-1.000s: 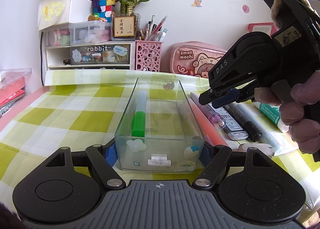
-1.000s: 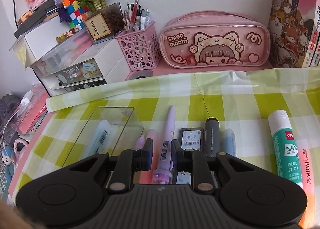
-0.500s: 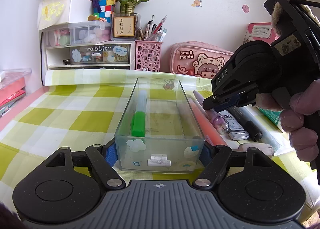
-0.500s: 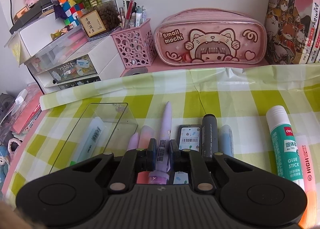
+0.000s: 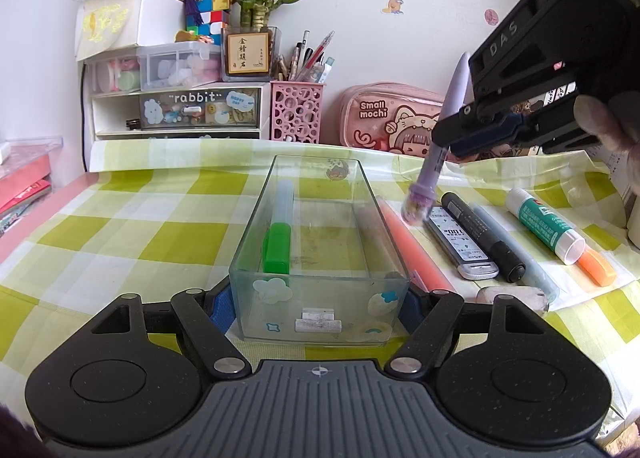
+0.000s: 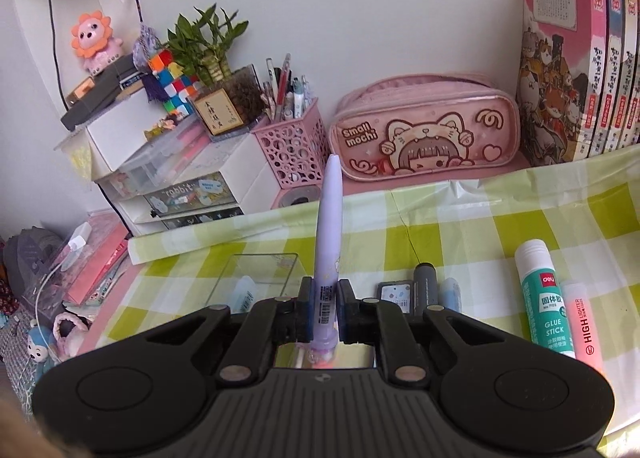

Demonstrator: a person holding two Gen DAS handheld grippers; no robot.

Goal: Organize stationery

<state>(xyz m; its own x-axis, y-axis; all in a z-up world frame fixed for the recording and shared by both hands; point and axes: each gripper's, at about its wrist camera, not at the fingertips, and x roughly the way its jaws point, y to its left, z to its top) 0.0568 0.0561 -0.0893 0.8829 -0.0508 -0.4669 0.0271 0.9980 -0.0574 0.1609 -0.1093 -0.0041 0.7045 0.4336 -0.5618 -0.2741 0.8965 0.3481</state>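
The right tool [image 6: 323, 312] is clamped on a slim lilac pen with a decorated cap [image 6: 327, 258], lifted clear of the worktop and hanging tilted, cap end down, just right of the clear plastic organiser tray [image 5: 320, 290]. The left tool [image 5: 318, 304] has its fingers pressed to the tray's near end on both sides, steadying it, I'd say, though how firmly they grip is hard to tell. One green-capped marker [image 5: 278, 238] already lies in the tray. This looks like the carrying step. Next the pen needs swinging left over the tray and levelling along its length before release. A salmon highlighter [image 5: 408, 242], black marker [image 5: 486, 236] and white glue stick [image 5: 544, 224] wait on the checked green cloth [image 5: 120, 226].
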